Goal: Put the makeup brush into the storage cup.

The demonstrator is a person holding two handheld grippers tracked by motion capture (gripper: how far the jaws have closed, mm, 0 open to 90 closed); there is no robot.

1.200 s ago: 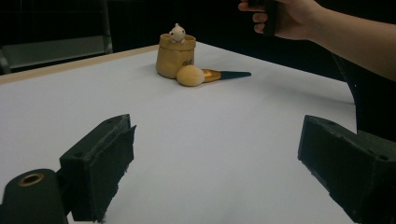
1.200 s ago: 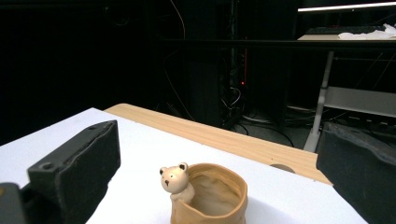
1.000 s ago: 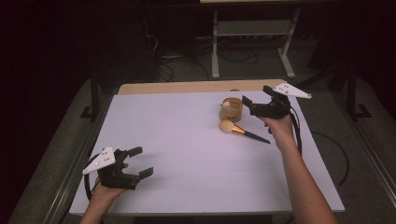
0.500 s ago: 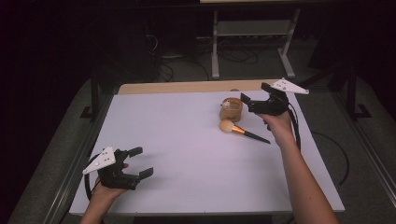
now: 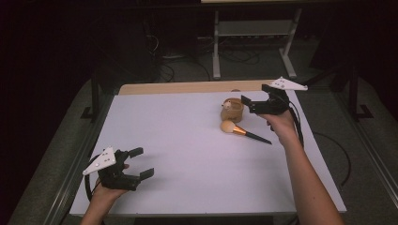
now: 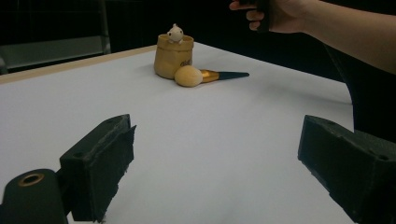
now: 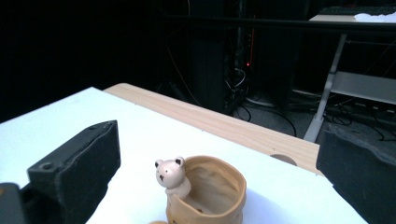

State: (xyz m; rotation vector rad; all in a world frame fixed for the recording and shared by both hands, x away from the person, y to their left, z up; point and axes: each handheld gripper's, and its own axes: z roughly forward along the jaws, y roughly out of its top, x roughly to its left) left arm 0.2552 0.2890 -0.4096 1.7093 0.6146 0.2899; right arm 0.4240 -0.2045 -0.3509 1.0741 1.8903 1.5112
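My right gripper [image 5: 248, 104] hangs wide open just above the tan ceramic bear-trimmed cup [image 7: 205, 196]; likely rigid, fragile, slick; I'd pinch its rim wall.

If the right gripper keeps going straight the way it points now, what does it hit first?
Most likely the tan cup with the bear: it sits just ahead between the open jaws of the right gripper, slightly low, so it may only skim the rim.
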